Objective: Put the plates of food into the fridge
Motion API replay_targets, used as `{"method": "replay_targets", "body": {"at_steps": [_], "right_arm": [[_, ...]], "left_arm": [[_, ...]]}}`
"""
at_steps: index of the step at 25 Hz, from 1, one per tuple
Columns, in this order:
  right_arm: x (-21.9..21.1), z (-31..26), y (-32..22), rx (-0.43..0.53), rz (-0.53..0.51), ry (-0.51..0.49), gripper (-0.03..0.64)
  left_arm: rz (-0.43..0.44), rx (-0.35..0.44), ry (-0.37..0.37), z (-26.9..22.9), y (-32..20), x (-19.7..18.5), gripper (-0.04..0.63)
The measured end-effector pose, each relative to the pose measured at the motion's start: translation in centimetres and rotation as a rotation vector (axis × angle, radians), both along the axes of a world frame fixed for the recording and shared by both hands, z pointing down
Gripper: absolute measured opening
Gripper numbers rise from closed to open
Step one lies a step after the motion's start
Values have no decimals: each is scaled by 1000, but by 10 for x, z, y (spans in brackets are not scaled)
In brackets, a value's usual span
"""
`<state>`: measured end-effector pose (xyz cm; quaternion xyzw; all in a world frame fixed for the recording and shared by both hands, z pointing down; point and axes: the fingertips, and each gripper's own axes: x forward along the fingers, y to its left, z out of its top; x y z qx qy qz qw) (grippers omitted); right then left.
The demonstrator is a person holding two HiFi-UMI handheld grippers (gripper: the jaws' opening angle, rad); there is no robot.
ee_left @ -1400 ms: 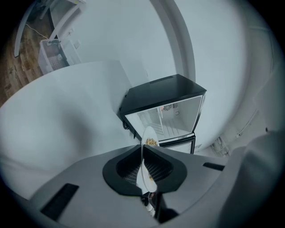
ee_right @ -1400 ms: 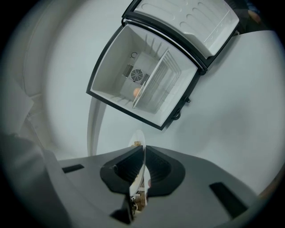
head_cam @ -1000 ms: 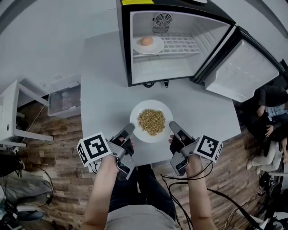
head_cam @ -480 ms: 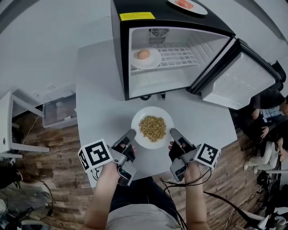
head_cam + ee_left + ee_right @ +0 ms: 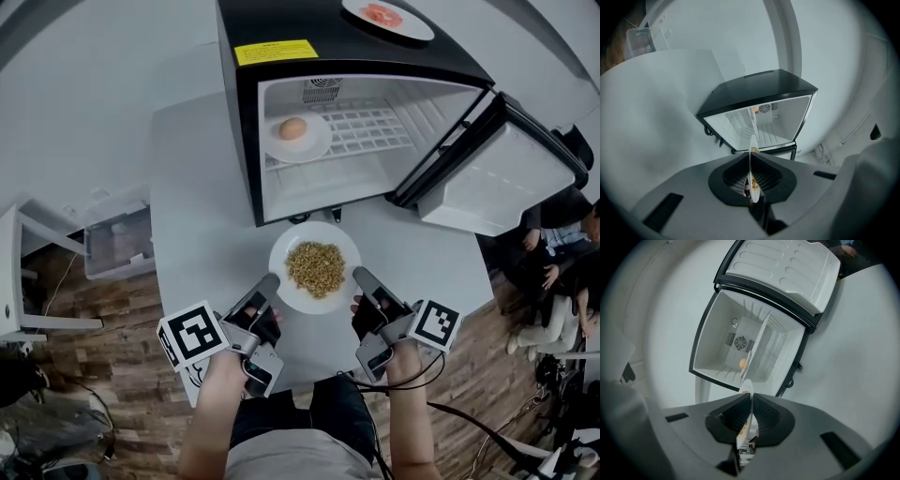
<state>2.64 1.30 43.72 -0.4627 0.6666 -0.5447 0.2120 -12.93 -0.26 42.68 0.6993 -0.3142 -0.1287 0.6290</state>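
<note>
1. Centrally, just below the middle of the head view, a white plate of yellowish grains (image 5: 315, 267) lies over the grey table (image 5: 187, 187), directly in front of the open fridge (image 5: 300, 23).
2. At the plate's left rim, the left gripper (image 5: 266, 284) is pinching it; its own view shows the jaws pressed onto the thin, edge-on rim.
3. At the right rim, the right gripper (image 5: 360, 276) pinches the same plate, its jaws likewise clamped on the rim.
4. Whether the plate is clear of the table cannot be told.
5. Inside the fridge, upper middle of the frame, a second plate with a round tan food (image 5: 293, 134) rests on the left of the wire shelf (image 5: 375, 131).
6. A third plate with red food (image 5: 387, 17) sits on the fridge's black top at the upper edge.
7. The fridge door (image 5: 497, 183) stands swung open toward the right.
</note>
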Motion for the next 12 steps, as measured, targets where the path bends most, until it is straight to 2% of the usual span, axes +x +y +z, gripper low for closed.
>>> {"method": "replay_targets", "body": {"at_steps": [7, 12], "right_arm": [[37, 1, -29, 20, -59, -13, 29], [82, -10, -47, 30, -122, 53, 29]], "left_arm": [[-67, 29, -24, 1, -24, 38, 19], [-163, 32, -30, -2, -30, 80, 20]]}}
